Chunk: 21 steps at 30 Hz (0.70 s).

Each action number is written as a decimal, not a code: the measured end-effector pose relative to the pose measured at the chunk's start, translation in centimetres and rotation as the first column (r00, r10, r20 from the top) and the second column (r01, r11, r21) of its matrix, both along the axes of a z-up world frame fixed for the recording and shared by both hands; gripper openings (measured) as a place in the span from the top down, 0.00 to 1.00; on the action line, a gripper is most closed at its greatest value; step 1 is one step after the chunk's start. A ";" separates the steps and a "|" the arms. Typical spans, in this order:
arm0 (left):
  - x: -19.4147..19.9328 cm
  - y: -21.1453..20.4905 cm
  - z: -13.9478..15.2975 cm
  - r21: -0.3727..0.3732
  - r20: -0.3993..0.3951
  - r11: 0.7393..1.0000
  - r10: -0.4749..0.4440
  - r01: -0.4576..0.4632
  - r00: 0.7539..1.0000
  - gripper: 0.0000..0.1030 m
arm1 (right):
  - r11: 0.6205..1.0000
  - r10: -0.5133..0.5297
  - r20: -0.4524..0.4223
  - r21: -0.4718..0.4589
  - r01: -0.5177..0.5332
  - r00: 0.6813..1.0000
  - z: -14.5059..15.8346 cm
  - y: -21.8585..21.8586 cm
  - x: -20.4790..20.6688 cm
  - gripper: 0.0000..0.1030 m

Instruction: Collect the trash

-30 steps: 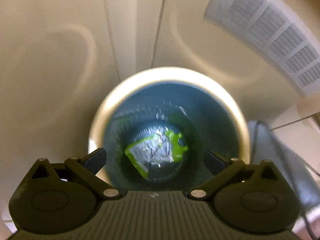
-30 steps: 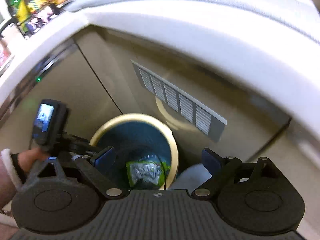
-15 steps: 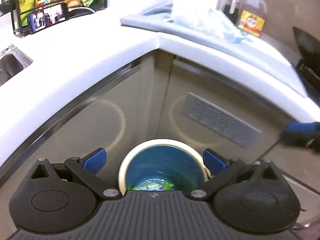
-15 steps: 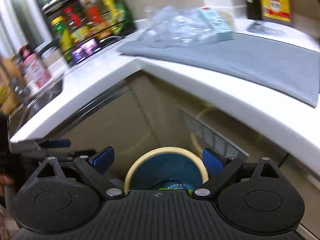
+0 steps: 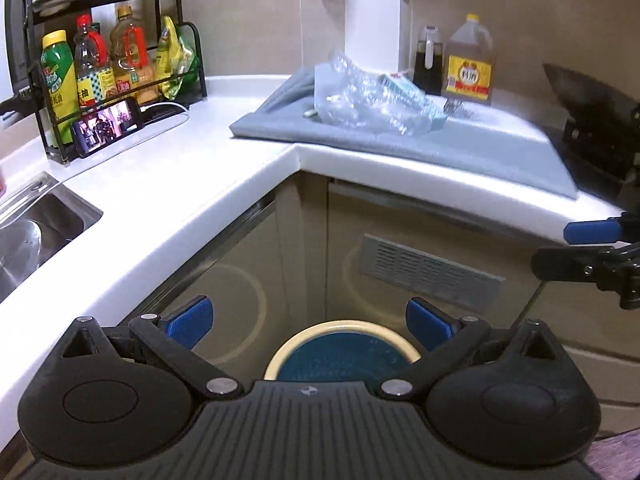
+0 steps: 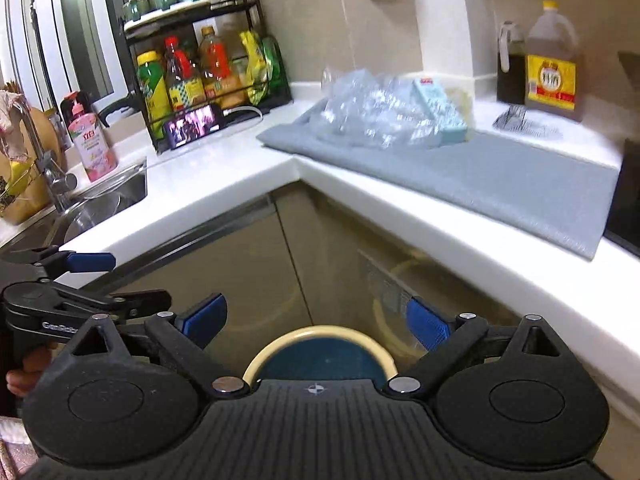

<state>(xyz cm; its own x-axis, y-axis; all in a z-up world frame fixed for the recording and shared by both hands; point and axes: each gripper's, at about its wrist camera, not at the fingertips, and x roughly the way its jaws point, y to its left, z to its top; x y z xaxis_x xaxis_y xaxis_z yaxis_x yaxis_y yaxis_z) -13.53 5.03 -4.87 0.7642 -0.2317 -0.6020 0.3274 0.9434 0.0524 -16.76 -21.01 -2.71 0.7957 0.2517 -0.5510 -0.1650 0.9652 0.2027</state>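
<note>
Both tools gaping empty, left tool (image 5: 310, 320), right tool (image 6: 316, 320), round cream-rimmed bin (image 5: 344, 326), crinkled clear plastic (image 5: 360, 98)

White corner countertop (image 5: 172, 184) over beige cabinets (image 5: 248, 280) (glossy) — tan tiled wall (image 5: 256, 20) behind.

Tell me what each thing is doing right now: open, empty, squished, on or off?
Left tool: open, holding nothing.
Right tool: open, holding nothing.
Trash bin: no lid on it, standing on the floor below both tools.
Plastic bottle: squished, lying on the grey mat.
Small carton: lying on the mat beside the bottle.
Phone: screen on, propped against the rack.
</note>
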 end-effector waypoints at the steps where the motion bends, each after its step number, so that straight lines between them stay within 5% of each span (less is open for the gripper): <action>1: -0.1 0.0 0.2 -0.005 0.004 1.000 -0.003 0.003 1.000 0.00 | 1.000 0.000 0.009 -0.004 0.000 1.000 0.3 0.0 0.0 0.05; 21: 0.3 -0.3 0.4 0.005 0.006 1.000 -0.013 0.013 1.000 0.00 | 0.999 0.033 -0.026 0.002 -0.033 0.999 -0.5 1.3 0.4 0.04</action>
